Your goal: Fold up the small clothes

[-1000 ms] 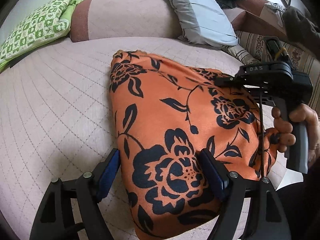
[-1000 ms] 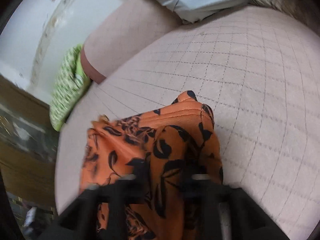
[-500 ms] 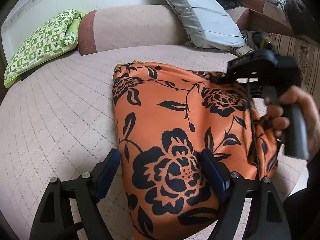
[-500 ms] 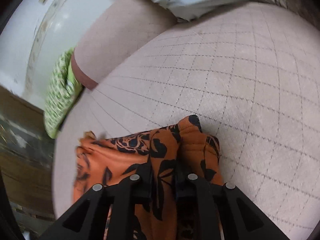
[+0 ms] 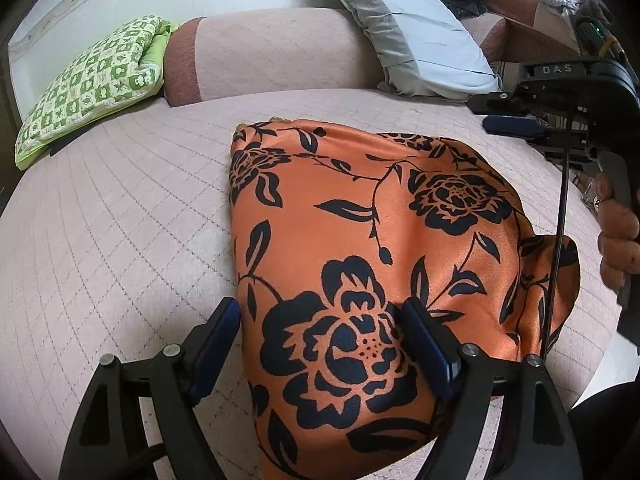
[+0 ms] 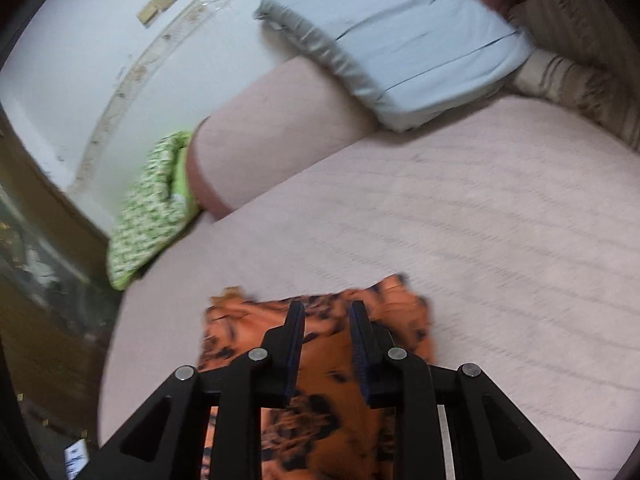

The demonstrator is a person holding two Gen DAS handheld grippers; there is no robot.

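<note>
An orange garment with black flowers (image 5: pixel 360 248) lies folded on the pale quilted bed (image 5: pixel 120 208). My left gripper (image 5: pixel 320 332) is open, its fingers straddling the garment's near part just above the cloth. My right gripper (image 6: pixel 326 328) hangs above the garment (image 6: pixel 320 420), its jaws a little apart with nothing between them. It also shows at the right of the left wrist view (image 5: pixel 516 126), held in a hand above the garment's far right edge.
A green checked pillow (image 5: pixel 92 80) lies at the far left. A pink bolster (image 5: pixel 272 52) and a pale blue pillow (image 5: pixel 416 36) line the back. The bed's edge runs close at the right (image 5: pixel 592 356).
My right gripper has let go of the garment's fold, opened a little and risen away from it. The garment now lies flatter. My left gripper has stayed open in place.
</note>
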